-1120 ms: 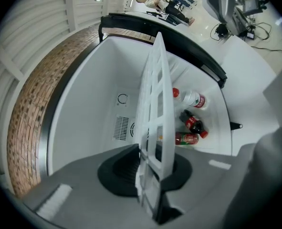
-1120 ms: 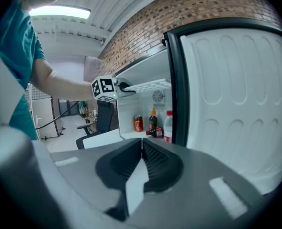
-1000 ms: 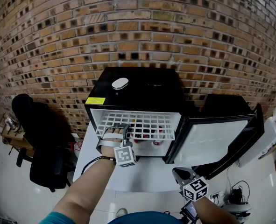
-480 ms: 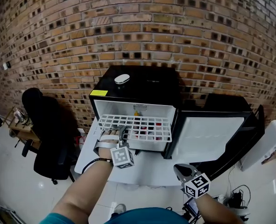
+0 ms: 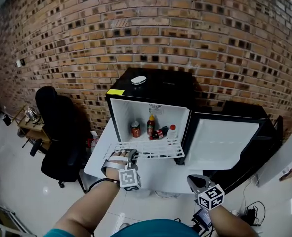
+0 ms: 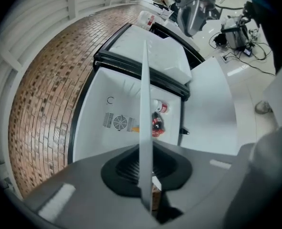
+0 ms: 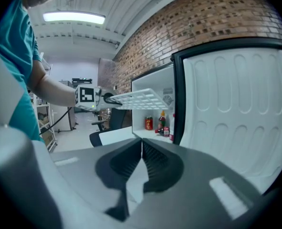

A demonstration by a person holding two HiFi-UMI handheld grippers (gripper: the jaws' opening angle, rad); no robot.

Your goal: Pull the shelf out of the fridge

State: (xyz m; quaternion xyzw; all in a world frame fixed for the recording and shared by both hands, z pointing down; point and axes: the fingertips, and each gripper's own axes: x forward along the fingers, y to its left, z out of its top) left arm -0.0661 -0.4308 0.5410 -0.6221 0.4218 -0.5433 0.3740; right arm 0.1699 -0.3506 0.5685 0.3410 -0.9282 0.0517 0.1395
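Looking down from the head view, a black office chair (image 5: 57,132) stands at the left by the brick wall (image 5: 185,28); only this view shows it whole. Next comes the left gripper (image 5: 130,154), its jaws clamped on the front left edge of the shelf (image 5: 153,148). The left gripper view alone gives that grip close up. There the shelf (image 6: 144,94) runs edge-on between the pads as a thin white strip. Past it the round fan vent (image 6: 120,122) on the fridge's back wall shows plainly.

The shelf is a white wire grid, flat and bare. It is held about level just in front of the open fridge (image 5: 155,90), low over the white table (image 5: 104,159). Whether its back edge is quite clear of the cabinet I cannot tell. On the fridge floor stand a red can (image 5: 135,129), a sauce bottle (image 5: 150,125) and a small red-capped bottle (image 5: 172,131). The door (image 5: 225,142) hangs open to the right.

The right gripper (image 5: 194,181) hovers low at the right, apart from everything. Its own view shows its jaws pressed together on nothing. That view also gives a side look: the shelf (image 7: 136,98) as a grid reaching from the left gripper (image 7: 106,98) toward the fridge.
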